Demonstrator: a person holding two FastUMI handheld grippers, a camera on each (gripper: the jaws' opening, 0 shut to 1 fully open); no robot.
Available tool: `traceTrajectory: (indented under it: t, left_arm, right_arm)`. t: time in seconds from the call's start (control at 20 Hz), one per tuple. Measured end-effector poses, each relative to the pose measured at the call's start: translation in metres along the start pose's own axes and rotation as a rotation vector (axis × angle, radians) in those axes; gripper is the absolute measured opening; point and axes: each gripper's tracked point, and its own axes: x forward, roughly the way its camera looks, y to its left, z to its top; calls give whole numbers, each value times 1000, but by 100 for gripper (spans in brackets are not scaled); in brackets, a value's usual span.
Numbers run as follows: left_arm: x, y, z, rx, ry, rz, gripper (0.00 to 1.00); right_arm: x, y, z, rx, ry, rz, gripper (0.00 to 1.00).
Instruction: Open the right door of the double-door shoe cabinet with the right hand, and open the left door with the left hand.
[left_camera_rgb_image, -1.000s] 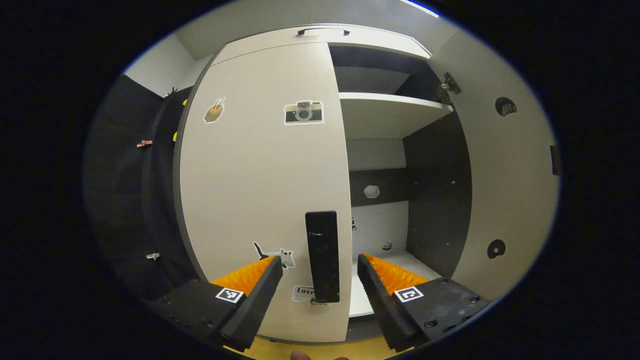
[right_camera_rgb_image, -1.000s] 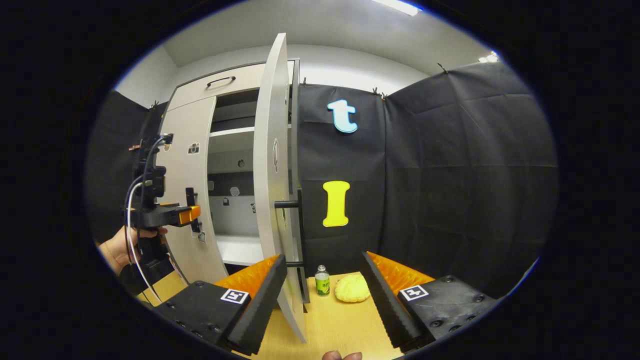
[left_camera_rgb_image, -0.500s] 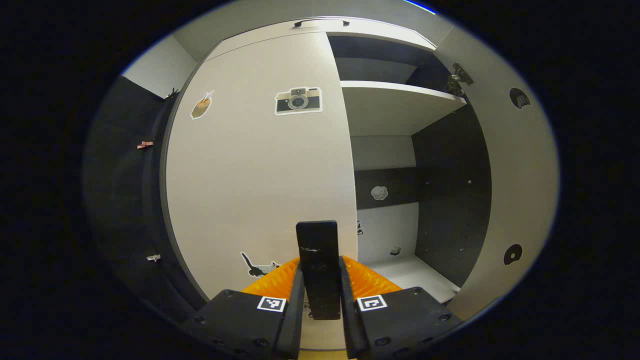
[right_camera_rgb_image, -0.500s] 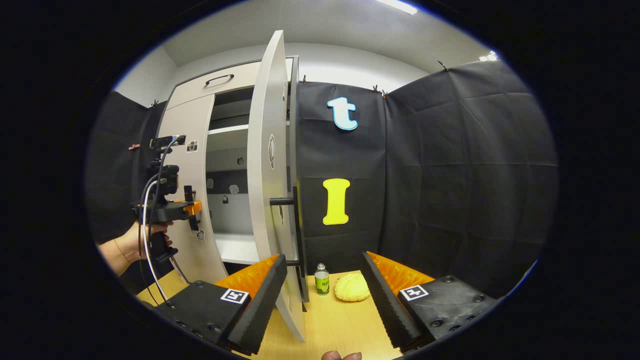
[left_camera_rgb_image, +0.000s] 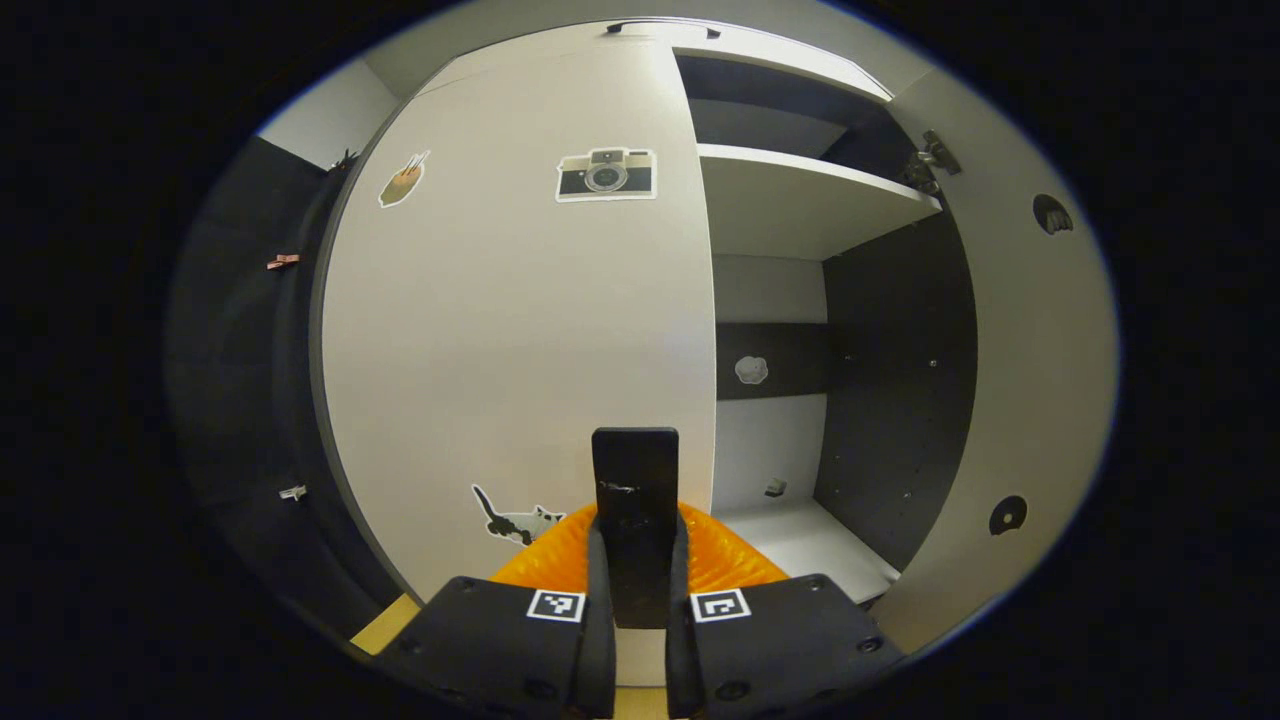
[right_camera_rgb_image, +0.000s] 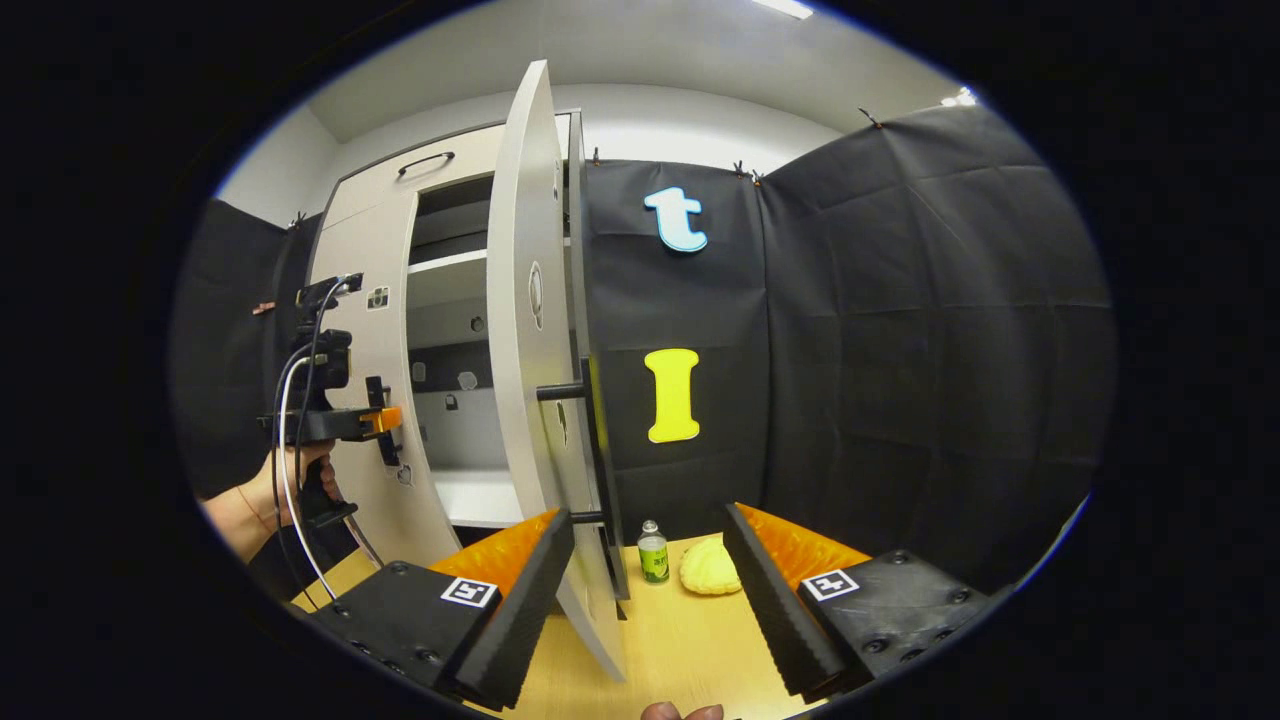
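Note:
In the left gripper view the white left door (left_camera_rgb_image: 500, 300) with stickers is still flush with the cabinet front. Its black bar handle (left_camera_rgb_image: 634, 500) sits between both fingers of my left gripper (left_camera_rgb_image: 633, 560), which is shut on it. The right door (left_camera_rgb_image: 1020, 350) is swung wide, baring the shelves (left_camera_rgb_image: 800, 190). In the right gripper view my right gripper (right_camera_rgb_image: 648, 590) hangs open with nothing in it, close to the edge of the open right door (right_camera_rgb_image: 535, 330) and its black handle (right_camera_rgb_image: 600, 450). Farther left a hand holds the left gripper (right_camera_rgb_image: 385, 425) on the left door handle.
A small green-labelled bottle (right_camera_rgb_image: 653, 552) and a yellow bun (right_camera_rgb_image: 708, 565) sit on the wooden table (right_camera_rgb_image: 680, 650) beside the cabinet. Black cloth walls (right_camera_rgb_image: 900, 350) close the booth on the right. A drawer with a dark handle (right_camera_rgb_image: 425, 160) tops the cabinet.
My left gripper went from open around the left door's handle to shut on it. The right gripper stayed open, shifting slightly near the open right door.

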Motion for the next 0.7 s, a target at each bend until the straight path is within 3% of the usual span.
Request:
traceTrajectory:
  t: [0.25, 0.7]
  left_arm:
    - [-38, 8, 1, -48, -24, -90, 18]
    - [-114, 51, -10, -107, -30, -184, 17]
  right_arm:
    - [-5, 1, 1, -22, -21, -9, 95]
    - [-4, 15, 0, -15, -22, -6, 95]
